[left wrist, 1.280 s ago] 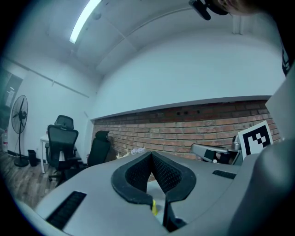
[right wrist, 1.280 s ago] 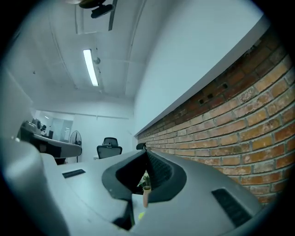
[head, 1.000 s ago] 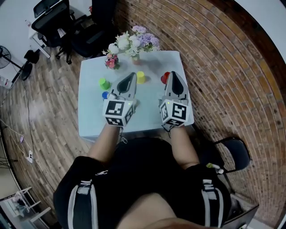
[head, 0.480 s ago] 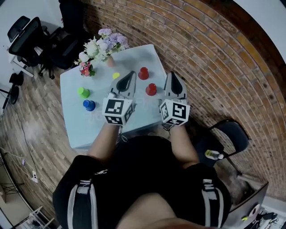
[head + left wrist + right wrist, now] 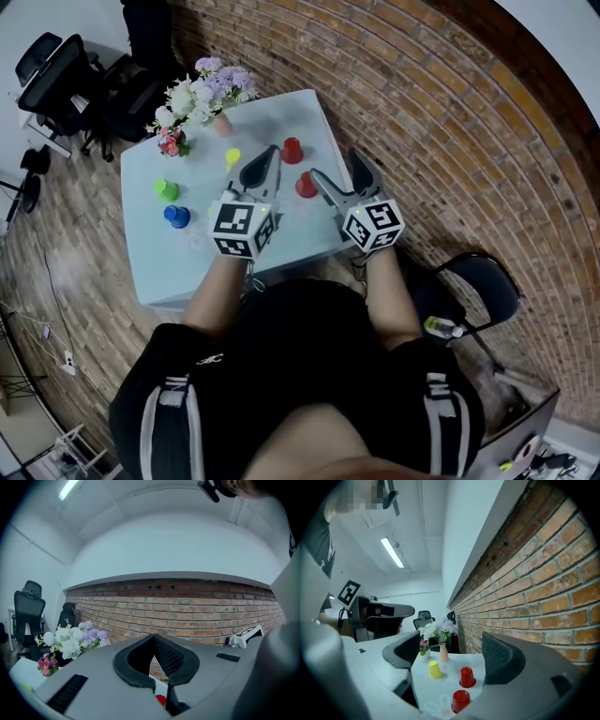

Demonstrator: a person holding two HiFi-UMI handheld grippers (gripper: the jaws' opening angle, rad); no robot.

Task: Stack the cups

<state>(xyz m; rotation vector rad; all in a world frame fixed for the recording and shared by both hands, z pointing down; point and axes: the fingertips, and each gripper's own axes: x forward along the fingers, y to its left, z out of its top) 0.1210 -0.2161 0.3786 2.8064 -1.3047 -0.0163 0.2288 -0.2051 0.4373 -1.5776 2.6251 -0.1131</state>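
Several small cups stand upside down on the pale blue table (image 5: 281,234): two red cups (image 5: 292,150) (image 5: 306,185), a yellow cup (image 5: 232,157), a green cup (image 5: 167,190) and a blue cup (image 5: 175,217). My left gripper (image 5: 271,152) is shut and empty, and reaches between the yellow cup and the red ones. My right gripper (image 5: 341,174) has just been opening; its jaws stand wide with nothing between them, just right of the nearer red cup. The right gripper view shows the near red cup (image 5: 460,700), the far red cup (image 5: 467,677) and the yellow cup (image 5: 435,669) ahead of the right gripper (image 5: 450,657).
A vase of white and purple flowers (image 5: 202,94) and a small pink bunch (image 5: 169,142) stand at the table's far edge. A brick wall (image 5: 441,122) runs close along the right. Black office chairs (image 5: 56,80) stand far left, and another chair (image 5: 483,291) near right.
The right gripper's jaws went from shut to wide open, and it swung left toward the near red cup. The left gripper stayed shut. The table has shifted left in the head view.
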